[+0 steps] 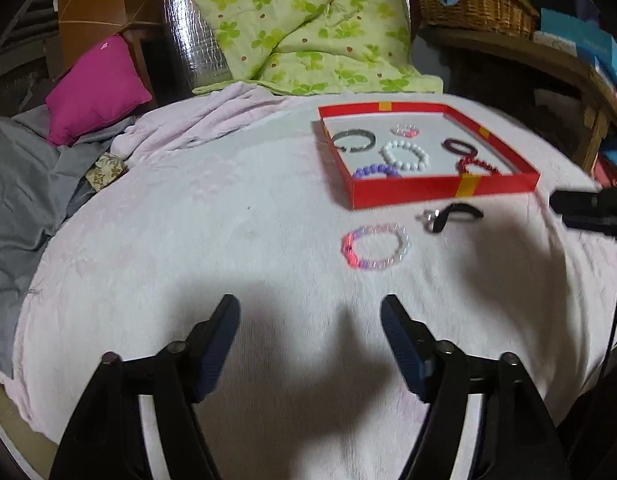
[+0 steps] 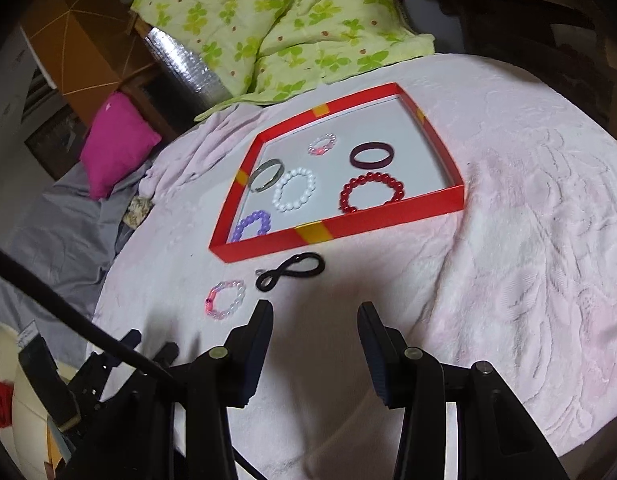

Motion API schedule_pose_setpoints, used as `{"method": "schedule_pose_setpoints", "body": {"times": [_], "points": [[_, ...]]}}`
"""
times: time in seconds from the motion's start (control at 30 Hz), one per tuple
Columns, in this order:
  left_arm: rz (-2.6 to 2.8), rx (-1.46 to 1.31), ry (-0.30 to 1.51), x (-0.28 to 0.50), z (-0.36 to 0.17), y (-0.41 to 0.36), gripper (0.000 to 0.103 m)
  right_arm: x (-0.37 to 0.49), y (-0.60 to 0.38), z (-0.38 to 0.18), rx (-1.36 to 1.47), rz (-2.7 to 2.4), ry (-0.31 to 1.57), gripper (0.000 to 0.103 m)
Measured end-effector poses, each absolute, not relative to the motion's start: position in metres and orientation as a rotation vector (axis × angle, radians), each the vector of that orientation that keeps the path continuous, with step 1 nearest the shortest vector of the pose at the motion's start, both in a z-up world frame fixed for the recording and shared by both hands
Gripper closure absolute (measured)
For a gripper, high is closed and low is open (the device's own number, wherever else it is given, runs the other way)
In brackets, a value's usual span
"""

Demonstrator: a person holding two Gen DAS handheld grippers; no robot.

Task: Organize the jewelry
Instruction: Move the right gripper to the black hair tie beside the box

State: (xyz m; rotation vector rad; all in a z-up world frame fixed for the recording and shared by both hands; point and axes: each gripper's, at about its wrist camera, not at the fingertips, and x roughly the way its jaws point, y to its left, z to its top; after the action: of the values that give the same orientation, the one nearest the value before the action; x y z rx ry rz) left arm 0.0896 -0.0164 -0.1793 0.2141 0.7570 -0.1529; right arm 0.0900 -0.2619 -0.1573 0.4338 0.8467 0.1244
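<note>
A shallow red tray (image 1: 440, 192) (image 2: 372, 218) lies on a pale pink blanket and holds several bracelets: white beads (image 1: 405, 155) (image 2: 294, 189), red beads (image 2: 371, 193), purple beads (image 1: 375, 171) (image 2: 252, 225), a dark band (image 2: 371, 155), a silver cuff (image 1: 354, 140) (image 2: 267, 175) and a small pink one (image 2: 321, 144). In front of the tray lie a pink-and-clear bead bracelet (image 1: 375, 247) (image 2: 226, 299) and a black looped band (image 1: 452, 216) (image 2: 290, 271). My left gripper (image 1: 310, 312) is open, short of the pink bracelet. My right gripper (image 2: 315, 314) is open, just behind the black band, holding nothing.
A green clover-print quilt (image 1: 308, 28) and a magenta pillow (image 1: 96, 88) lie at the back. Grey fabric (image 1: 24, 184) bunches at the left. A wicker basket (image 1: 476, 0) and blue boxes sit on a shelf at the right. The right gripper's tips (image 1: 580, 208) show at the left view's right edge.
</note>
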Motion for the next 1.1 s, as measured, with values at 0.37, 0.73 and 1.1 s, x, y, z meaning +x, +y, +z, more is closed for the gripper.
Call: {"method": "schedule_pose_setpoints", "body": {"times": [0.37, 0.73, 1.1], "points": [[-0.088, 0.245, 0.685, 0.091, -0.177, -0.016, 0.024, 0.102, -0.249, -0.163, 0.445, 0.138, 0.866, 0.055], [-0.06, 0.23, 0.683, 0.097, -0.17, -0.016, 0.024, 0.111, -0.246, -0.175, 0.431, 0.118, 0.908, 0.053], [-0.064, 0.209, 0.733, 0.103, -0.173, -0.015, 0.024, 0.122, -0.24, -0.183, 0.429, 0.13, 0.94, 0.051]]}}
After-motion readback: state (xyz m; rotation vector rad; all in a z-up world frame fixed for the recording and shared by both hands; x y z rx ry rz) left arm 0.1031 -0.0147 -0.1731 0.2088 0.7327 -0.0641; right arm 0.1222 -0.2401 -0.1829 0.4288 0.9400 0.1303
